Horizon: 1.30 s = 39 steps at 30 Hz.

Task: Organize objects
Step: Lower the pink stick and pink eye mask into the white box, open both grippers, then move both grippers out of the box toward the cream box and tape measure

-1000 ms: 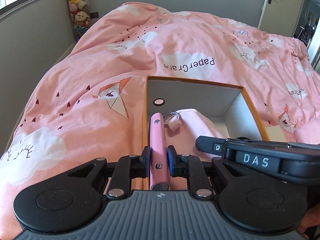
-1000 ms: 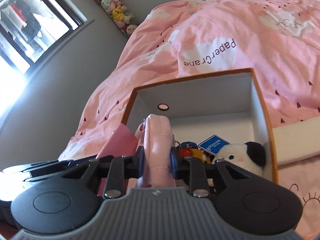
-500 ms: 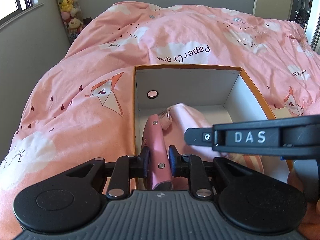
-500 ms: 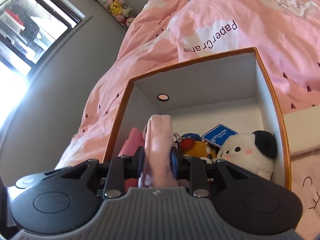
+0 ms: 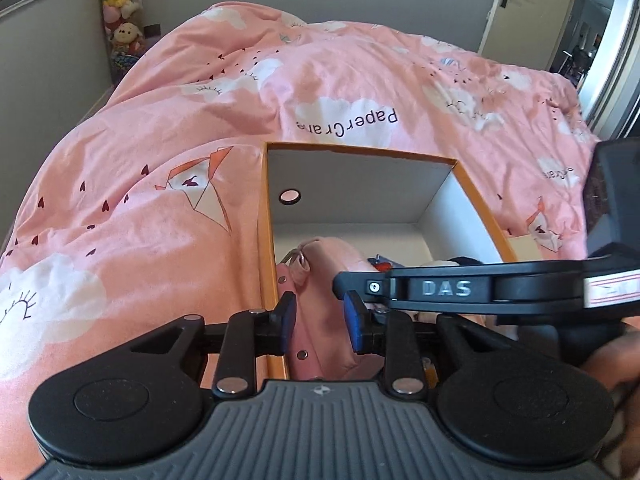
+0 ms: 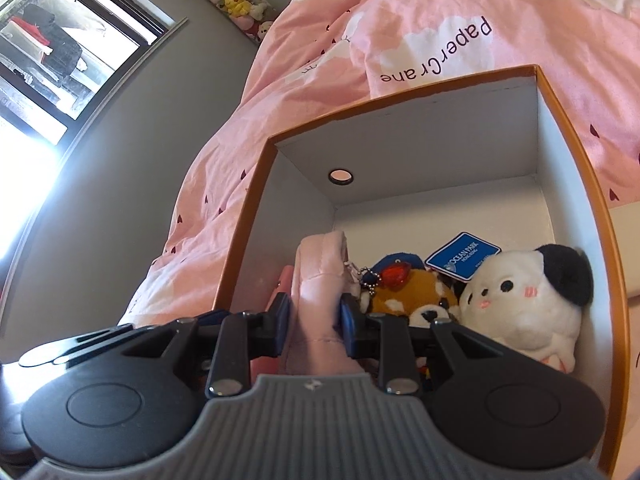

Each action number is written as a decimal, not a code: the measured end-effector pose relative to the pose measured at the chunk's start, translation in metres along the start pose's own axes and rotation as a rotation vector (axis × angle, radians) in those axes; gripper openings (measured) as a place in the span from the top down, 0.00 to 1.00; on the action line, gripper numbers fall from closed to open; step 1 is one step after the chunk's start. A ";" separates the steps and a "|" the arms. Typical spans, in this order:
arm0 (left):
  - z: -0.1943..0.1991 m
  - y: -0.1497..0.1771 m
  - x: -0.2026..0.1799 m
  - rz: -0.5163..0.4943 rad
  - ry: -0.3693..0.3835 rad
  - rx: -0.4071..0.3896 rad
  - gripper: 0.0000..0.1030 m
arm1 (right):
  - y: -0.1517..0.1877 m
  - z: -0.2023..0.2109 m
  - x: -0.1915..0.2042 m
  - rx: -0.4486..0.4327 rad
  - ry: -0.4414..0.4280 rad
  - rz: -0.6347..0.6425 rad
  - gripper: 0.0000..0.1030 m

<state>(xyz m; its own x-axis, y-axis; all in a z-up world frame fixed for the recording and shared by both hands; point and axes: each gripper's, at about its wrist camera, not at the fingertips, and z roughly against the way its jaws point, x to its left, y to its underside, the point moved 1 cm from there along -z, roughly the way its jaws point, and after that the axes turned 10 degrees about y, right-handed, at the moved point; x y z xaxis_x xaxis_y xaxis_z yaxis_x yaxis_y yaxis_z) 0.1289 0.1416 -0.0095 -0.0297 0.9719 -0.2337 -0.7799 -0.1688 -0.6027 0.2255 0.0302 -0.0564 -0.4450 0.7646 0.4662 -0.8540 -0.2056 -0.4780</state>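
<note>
An orange box with white inner walls [image 5: 360,188] [image 6: 440,140] sits on the pink bed. A pink bag [image 5: 324,280] [image 6: 320,276] lies inside it at the left. My left gripper [image 5: 320,322] is open above the bag's strap, its blue pads apart from it. My right gripper [image 6: 314,322] is shut on the pink bag's fabric. A brown plush keychain [image 6: 416,292], a blue tag [image 6: 462,256] and a white-and-black plush [image 6: 524,300] lie in the box to the right of the bag.
The pink duvet [image 5: 160,160] surrounds the box. A grey wall and window [image 6: 60,64] are on the left, with stacked plush toys [image 5: 120,20] in the corner. A door [image 5: 528,8] stands at the far right. The right gripper's body [image 5: 480,288] crosses the left wrist view.
My left gripper has opened and let go of the bag's strap. The bag has gone lower into the box. My right gripper has stayed shut on it and moved deeper in.
</note>
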 end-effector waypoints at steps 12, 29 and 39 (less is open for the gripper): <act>0.010 0.008 -0.002 -0.199 -0.066 0.115 0.34 | 0.009 -0.003 0.000 0.028 -0.026 0.087 0.66; -0.026 0.027 0.007 -0.143 -0.101 0.248 0.71 | 0.026 0.006 -0.004 0.036 -0.058 0.125 0.75; -0.010 0.020 0.006 -0.121 -0.077 0.182 0.71 | 0.031 0.000 -0.004 0.104 -0.068 0.096 0.78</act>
<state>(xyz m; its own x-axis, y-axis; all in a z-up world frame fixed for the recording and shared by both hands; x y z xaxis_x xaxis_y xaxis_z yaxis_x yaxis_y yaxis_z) 0.1197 0.1429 -0.0308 0.0291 0.9940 -0.1051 -0.8803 -0.0243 -0.4739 0.2014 0.0204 -0.0730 -0.5401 0.6958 0.4734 -0.8285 -0.3406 -0.4445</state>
